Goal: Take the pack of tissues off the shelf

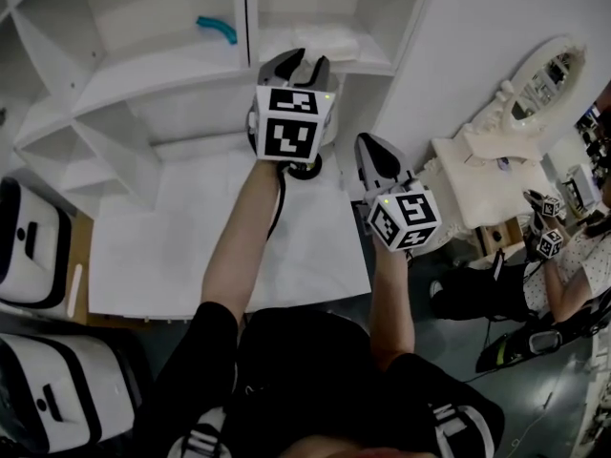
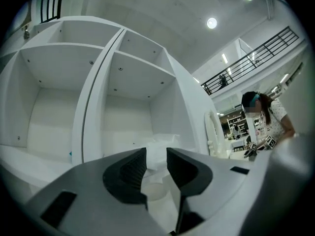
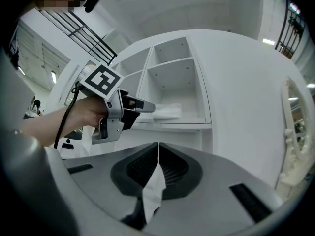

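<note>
The pack of tissues (image 1: 329, 41) is a soft white crinkled bundle that lies on the shelf (image 1: 172, 74) in its right-hand compartment. My left gripper (image 1: 305, 62) reaches into that compartment with its jaws open. In the left gripper view the pack (image 2: 165, 140) shows in the gap just past the tips of the left gripper (image 2: 156, 152), and the pads do not press on it. The right gripper view shows the left gripper (image 3: 147, 107) beside the pack (image 3: 167, 111). My right gripper (image 1: 369, 146) hangs back to the right, shut (image 3: 158, 144). Whether the white patch behind its tips is a tissue, I cannot tell.
A teal object (image 1: 217, 29) lies in the shelf's left compartment. A white platform (image 1: 172, 246) spreads below the shelf. White cases (image 1: 29, 246) stand at the left. An ornate white mirror (image 1: 539, 79) and another person's marker cubes (image 1: 549, 237) are at the right.
</note>
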`<state>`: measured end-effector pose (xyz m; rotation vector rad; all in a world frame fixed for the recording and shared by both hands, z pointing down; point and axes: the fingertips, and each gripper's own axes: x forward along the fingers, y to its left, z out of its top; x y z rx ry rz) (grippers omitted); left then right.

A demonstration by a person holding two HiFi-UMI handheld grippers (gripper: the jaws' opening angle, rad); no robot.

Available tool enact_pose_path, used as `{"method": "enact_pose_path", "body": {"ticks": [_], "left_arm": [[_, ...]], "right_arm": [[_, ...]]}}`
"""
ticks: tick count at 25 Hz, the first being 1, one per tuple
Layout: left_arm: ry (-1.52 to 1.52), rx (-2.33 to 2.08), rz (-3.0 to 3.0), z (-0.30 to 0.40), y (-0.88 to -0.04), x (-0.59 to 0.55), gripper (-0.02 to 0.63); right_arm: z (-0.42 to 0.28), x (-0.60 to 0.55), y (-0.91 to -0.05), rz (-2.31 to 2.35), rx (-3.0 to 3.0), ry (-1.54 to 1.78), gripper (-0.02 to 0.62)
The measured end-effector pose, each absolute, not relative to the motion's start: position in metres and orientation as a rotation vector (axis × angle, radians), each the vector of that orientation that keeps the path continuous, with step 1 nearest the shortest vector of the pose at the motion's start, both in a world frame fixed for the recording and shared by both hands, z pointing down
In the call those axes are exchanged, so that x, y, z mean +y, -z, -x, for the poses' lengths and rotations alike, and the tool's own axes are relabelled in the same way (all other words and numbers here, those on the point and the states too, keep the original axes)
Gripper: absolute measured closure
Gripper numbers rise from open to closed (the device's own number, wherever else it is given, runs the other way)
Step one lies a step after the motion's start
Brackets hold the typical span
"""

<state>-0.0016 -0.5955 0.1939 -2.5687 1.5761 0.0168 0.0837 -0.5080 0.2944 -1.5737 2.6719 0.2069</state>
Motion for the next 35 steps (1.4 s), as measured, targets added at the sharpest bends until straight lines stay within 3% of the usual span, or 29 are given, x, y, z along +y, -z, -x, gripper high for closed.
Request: {"method": "enact_pose_path", "body": {"ticks": [8,17,35], "left_arm": [[-0.038,1.534,2.598,-0.006,-0.193,-0.608,0.485],[-0.089,1.548,2.575,-0.004,-0.197,-0.6,0.592],[-0.347,1.54,2.633,0.05,-0.223,-0.516,0.594]], "right_arm": [[-0.092,-0.509,-0.292,1.601,2.658,-0.215,0.571],[-0.099,-0.501,-0.298,1.619,2.653,-0.192,0.571],[-0.076,-0.494,-0.314,1.532,2.694,-0.119,0.571]]}}
